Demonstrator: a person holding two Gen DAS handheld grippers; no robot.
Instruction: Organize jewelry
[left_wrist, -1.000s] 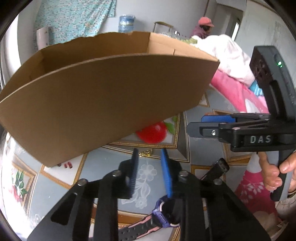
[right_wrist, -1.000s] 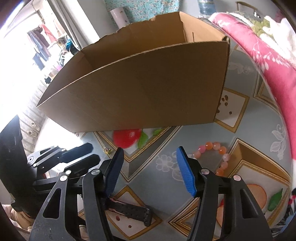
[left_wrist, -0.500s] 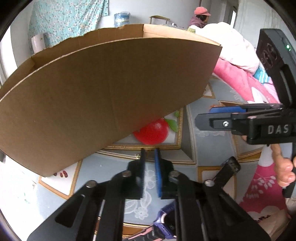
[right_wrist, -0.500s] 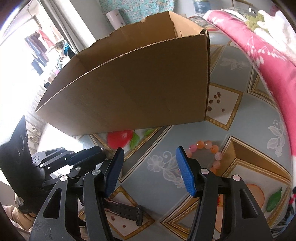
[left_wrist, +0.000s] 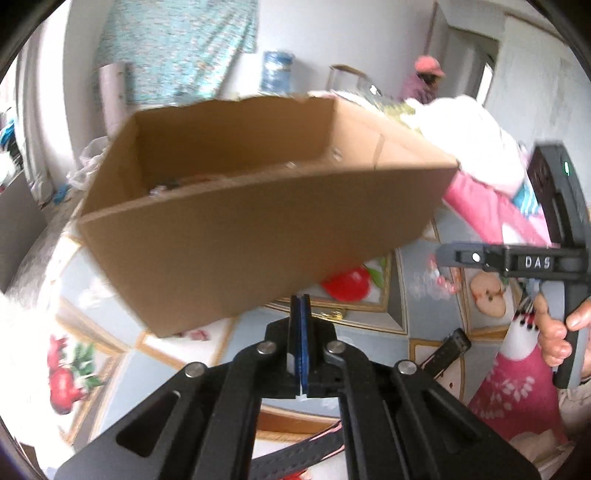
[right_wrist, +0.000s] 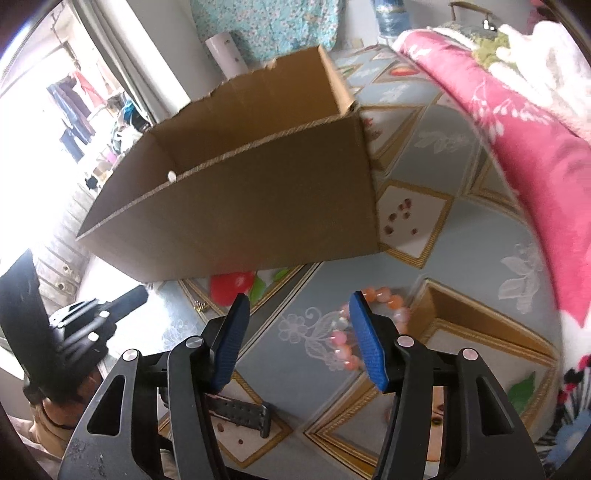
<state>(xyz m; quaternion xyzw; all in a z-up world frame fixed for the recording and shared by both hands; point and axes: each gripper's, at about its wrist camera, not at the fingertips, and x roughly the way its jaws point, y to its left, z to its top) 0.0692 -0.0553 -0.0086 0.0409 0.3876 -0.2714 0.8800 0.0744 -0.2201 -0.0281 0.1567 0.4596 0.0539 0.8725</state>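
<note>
An open cardboard box stands on the patterned cloth, also seen in the right wrist view. My left gripper is shut in front of it, pads together with nothing visible between them. A small gold piece lies on the cloth just right of its tips, seen again from the right. My right gripper hangs open above the cloth. A pink and orange bead bracelet lies partly behind its right finger. A black watch strap lies near the front.
A pink blanket and a white bundle border the cloth on the right. Small items show dimly inside the box. A person in a pink cap stands far back by a water bottle. A hand grips the right tool's handle.
My left gripper's jaws have closed from a narrow gap to fully together, and it has drawn back and up, so the box's inside now shows. The right gripper has hardly shifted.
</note>
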